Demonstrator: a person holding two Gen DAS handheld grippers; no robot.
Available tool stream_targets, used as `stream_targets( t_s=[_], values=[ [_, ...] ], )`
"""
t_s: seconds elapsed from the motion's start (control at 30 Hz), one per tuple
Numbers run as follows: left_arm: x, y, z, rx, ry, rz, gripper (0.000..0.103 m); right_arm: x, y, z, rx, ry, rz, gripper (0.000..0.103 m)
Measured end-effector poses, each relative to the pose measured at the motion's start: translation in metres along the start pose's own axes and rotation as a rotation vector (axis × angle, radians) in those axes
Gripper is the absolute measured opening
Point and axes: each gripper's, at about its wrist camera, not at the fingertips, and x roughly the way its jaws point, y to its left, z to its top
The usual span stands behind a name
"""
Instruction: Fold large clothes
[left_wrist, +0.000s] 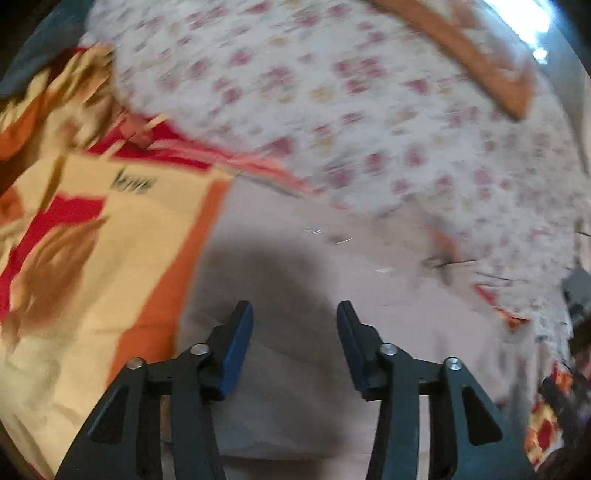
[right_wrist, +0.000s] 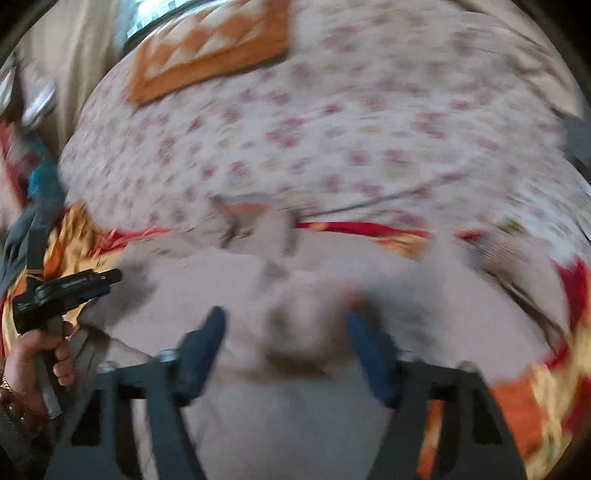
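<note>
Garment: pale pinkish-beige cloth (left_wrist: 295, 406), spread flat directly beneath and ahead of both sets of jaws; covers the near part of both wrist views.

Left gripper (left_wrist: 294, 314): jaws parted, nothing between the blue pads; hovering over smooth cloth, own shadow on the cloth just ahead of the tips. Released.

Right gripper (right_wrist: 286, 321): jaws parted around a raised, rumpled bunch of the same cloth (right_wrist: 306, 332); blur too heavy to say whether the pads press on it. Cannot tell if grasping.

Left of the right jaws: person's hand (right_wrist: 37, 362) gripping the handle of the other gripper, low over the cloth's left side.

Beyond the jaws: far edge of the garment, uneven in the right wrist view, with a small flap (right_wrist: 273, 232) standing up near the middle.

Under and beside the garment: bright blanket (left_wrist: 92, 240) in yellow, orange and red, showing to the left of the left jaws and as a strip past the cloth's far edge.

Farther still: white floral sheet (left_wrist: 332, 110), then an orange-bordered cushion (right_wrist: 210, 48) at the far end.

Progress: judged early to middle. Garment laid out and largely flattened; no neat, finished stack visible.

Left to do: likely smoothing the bunch at the right jaws, then bringing edges over into folds.
</note>
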Motion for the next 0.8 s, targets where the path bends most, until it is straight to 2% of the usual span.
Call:
stream_targets(
  t_s=[0.03, 0.1, 0.17, 0.2, 0.27, 0.37, 0.43, 0.5, 0.53, 0.57, 0.63, 0.7, 0.73, 0.8],
  values=[
    [0.006, 0.004, -0.002, -0.022, 0.022, 0.012, 0.034, 0.014, 0.007, 0.006, -0.024, 0.013, -0.008, 0.048],
    [0.006, 0.001, -0.002, -0.02, 0.016, 0.017, 0.034, 0.046, 0.006, 0.012, -0.05, 0.059, -0.054, 0.046],
    [0.009, -0.004, -0.004, 0.005, 0.018, 0.037, 0.034, 0.078, -0.012, 0.009, -0.025, 0.146, -0.142, 0.04],
    [0.011, -0.006, -0.006, 0.016, 0.019, 0.041, 0.034, 0.095, -0.033, 0.001, 0.037, 0.207, -0.168, 0.037],
    [0.011, -0.011, -0.008, 0.035, 0.02, 0.057, 0.035, 0.096, -0.051, -0.006, 0.111, 0.181, -0.101, 0.037],
    [0.007, -0.01, -0.006, 0.029, 0.023, 0.06, 0.038, 0.095, -0.046, -0.004, 0.087, 0.177, -0.116, 0.037],
    [-0.004, -0.006, -0.002, -0.004, -0.006, 0.043, 0.038, 0.087, -0.045, 0.0, 0.123, 0.147, -0.084, 0.037],
    [-0.015, -0.005, 0.005, -0.018, -0.062, 0.043, 0.038, 0.067, -0.043, 0.012, 0.159, 0.042, -0.029, 0.036],
    [-0.018, -0.006, 0.008, -0.012, -0.092, 0.048, 0.038, 0.06, -0.04, 0.018, 0.142, -0.013, -0.02, 0.036],
    [-0.02, -0.01, 0.013, 0.004, -0.124, 0.054, 0.038, 0.059, -0.04, 0.022, 0.122, -0.031, -0.027, 0.036],
    [-0.012, -0.019, 0.02, 0.054, -0.129, 0.054, 0.038, 0.075, -0.041, 0.022, 0.105, 0.015, -0.052, 0.036],
    [0.016, -0.022, 0.019, 0.092, -0.035, 0.075, 0.038, 0.109, -0.054, 0.01, 0.124, 0.147, -0.095, 0.034],
    [0.028, -0.019, 0.017, 0.08, 0.013, 0.085, 0.038, 0.114, -0.057, 0.006, 0.139, 0.152, -0.086, 0.034],
    [0.031, -0.016, 0.016, 0.077, 0.003, 0.078, 0.039, 0.112, -0.055, 0.01, 0.129, 0.151, -0.081, 0.038]
  ],
)
